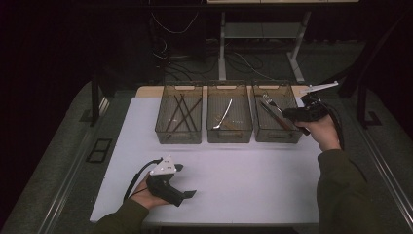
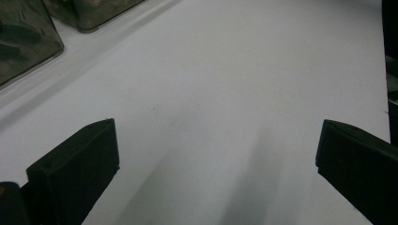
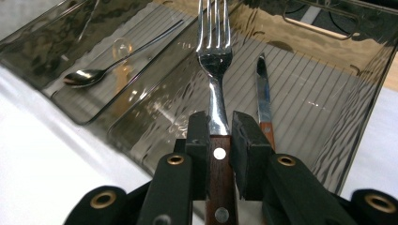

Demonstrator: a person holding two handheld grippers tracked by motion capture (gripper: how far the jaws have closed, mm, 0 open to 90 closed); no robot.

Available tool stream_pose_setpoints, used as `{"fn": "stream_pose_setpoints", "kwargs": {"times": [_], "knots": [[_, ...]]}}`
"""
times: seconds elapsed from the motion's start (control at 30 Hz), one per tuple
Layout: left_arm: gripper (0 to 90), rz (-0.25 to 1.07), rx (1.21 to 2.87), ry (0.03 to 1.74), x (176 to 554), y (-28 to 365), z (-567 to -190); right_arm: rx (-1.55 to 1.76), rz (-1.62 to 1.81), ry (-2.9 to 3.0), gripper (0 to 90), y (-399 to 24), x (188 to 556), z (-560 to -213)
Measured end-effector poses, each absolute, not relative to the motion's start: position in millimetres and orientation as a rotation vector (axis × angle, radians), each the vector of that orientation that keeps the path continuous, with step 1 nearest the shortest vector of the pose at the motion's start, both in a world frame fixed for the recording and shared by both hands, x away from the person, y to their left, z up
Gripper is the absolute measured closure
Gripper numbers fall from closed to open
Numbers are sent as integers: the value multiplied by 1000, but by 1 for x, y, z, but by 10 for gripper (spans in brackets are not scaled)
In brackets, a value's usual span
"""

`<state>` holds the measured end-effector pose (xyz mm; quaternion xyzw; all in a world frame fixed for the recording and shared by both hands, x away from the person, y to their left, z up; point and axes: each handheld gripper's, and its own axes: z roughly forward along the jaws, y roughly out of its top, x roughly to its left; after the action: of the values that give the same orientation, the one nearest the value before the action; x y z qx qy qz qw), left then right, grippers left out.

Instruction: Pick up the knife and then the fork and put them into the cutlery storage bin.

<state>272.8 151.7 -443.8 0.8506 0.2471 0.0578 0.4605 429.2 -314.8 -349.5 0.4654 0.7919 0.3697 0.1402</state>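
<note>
The fork (image 3: 215, 56) is shiny silver with four thin prongs and a brown wooden handle with round silver dots. The right tool (image 3: 219, 126) squeezes its handle, above a see-through bin (image 3: 328, 108). The left tool (image 2: 216, 159) is spread wide, gripping nothing.

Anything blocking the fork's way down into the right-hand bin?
Nothing visible blocks it. The right gripper holds the fork over the right bin; a knife lies on its floor beside the fork, with bare floor around it.

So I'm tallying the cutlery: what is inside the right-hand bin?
A wooden-handled knife lies on the ribbed floor of the right-hand bin. The right gripper holds a fork over it; the floor beneath the fork and gripper is hidden.
</note>
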Motion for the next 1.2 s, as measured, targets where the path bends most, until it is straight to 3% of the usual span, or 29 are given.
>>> {"fn": "stream_pose_setpoints", "kwargs": {"times": [0.47, 0.97, 1.03, 1.2], "knots": [[0, 144, 2097, 608, 272, 151, -444, 1437, 946, 2317, 779, -300, 473, -368], [0, 139, 2099, 601, 272, 150, -444, 1430, 759, 2389, 776, -285, 488, -384], [0, 139, 2098, 601, 272, 150, -444, 1431, 734, 2377, 768, -284, 489, -384], [0, 135, 2095, 600, 272, 150, -444, 1429, 780, 2354, 652, -284, 488, -381]]}}
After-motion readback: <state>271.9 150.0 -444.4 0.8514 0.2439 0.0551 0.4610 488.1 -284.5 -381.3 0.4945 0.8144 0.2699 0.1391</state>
